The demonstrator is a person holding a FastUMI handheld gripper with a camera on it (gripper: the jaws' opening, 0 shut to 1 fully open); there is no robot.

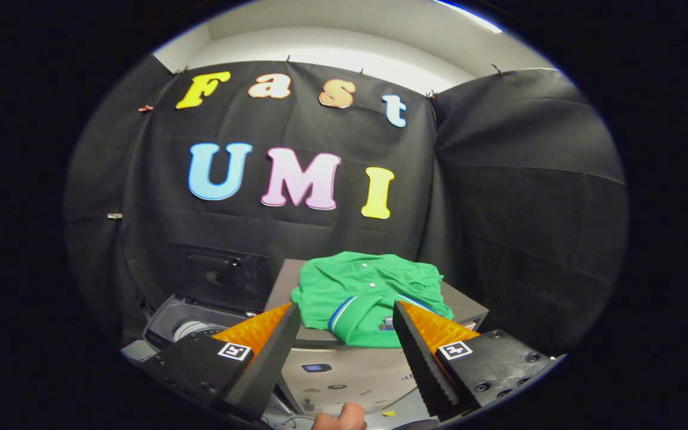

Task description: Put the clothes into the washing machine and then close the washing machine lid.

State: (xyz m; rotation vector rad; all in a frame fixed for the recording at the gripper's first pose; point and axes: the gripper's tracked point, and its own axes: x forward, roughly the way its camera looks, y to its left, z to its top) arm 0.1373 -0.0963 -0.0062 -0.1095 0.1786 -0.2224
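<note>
A green polo shirt (363,292) with white buttons and a blue-and-white collar trim lies bunched on top of a grey box-like unit (332,364). Its front edge hangs over the unit's front, just ahead of and between my fingertips. My gripper (347,313) is open, the fingers spread wide on either side of the shirt's lower part, touching nothing. To the left and lower stands the washing machine (192,325), its dark lid (215,272) raised upright at the back and the pale drum opening showing beneath.
Black cloth walls enclose the booth behind and to the right. The grey unit's front panel carries small controls. A person's fingertip (341,418) shows low between the fingers.
</note>
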